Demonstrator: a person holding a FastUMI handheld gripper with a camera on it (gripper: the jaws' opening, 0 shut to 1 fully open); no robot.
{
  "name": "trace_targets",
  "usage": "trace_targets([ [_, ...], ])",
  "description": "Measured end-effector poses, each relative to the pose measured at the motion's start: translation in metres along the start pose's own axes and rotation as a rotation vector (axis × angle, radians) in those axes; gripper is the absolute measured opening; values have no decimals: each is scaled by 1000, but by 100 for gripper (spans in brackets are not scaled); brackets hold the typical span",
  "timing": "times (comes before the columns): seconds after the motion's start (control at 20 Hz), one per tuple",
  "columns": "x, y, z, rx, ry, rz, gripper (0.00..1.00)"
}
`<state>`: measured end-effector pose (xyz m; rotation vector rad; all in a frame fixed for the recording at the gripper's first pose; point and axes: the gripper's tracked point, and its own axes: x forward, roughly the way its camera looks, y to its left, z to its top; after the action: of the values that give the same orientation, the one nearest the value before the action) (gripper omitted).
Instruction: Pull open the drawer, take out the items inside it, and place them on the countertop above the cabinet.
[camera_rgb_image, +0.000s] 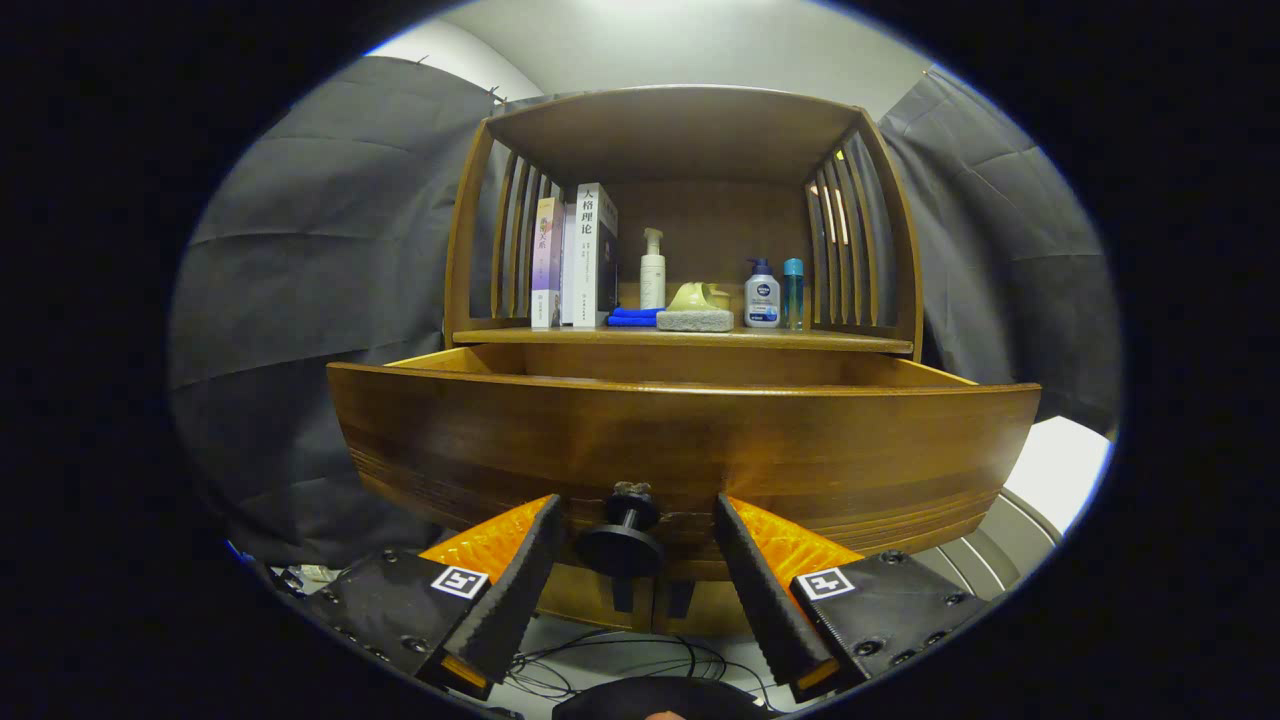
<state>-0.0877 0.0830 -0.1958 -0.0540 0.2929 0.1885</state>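
The gripper (633, 535) is spread, its fingers (520, 580) either side of the black knob (622, 540) without pressing it. The wooden drawer (680, 450) stands pulled out; its inside is hidden, perhaps empty. On the countertop (560, 337) beyond stand books (585, 255) left and bottles (762, 295) right.
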Motion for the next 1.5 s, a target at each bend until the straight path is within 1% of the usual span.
trace_targets([
  [0.1, 3, -3, 1, -5, -5, -13, 96],
  [0.2, 10, -8, 2, 24, 1, -28, 97],
  [0.3, 14, -7, 5, 56, 3, -23, 97],
  [0.45, 23, -9, 8, 26, -5, -33, 96],
  [0.65, 38, -12, 16, 19, -22, -47, 96],
  [1.05, 69, -15, 20, 19, -3, -61, 96],
  [1.5, 82, -18, 21, 2, 6, -63, 96],
])
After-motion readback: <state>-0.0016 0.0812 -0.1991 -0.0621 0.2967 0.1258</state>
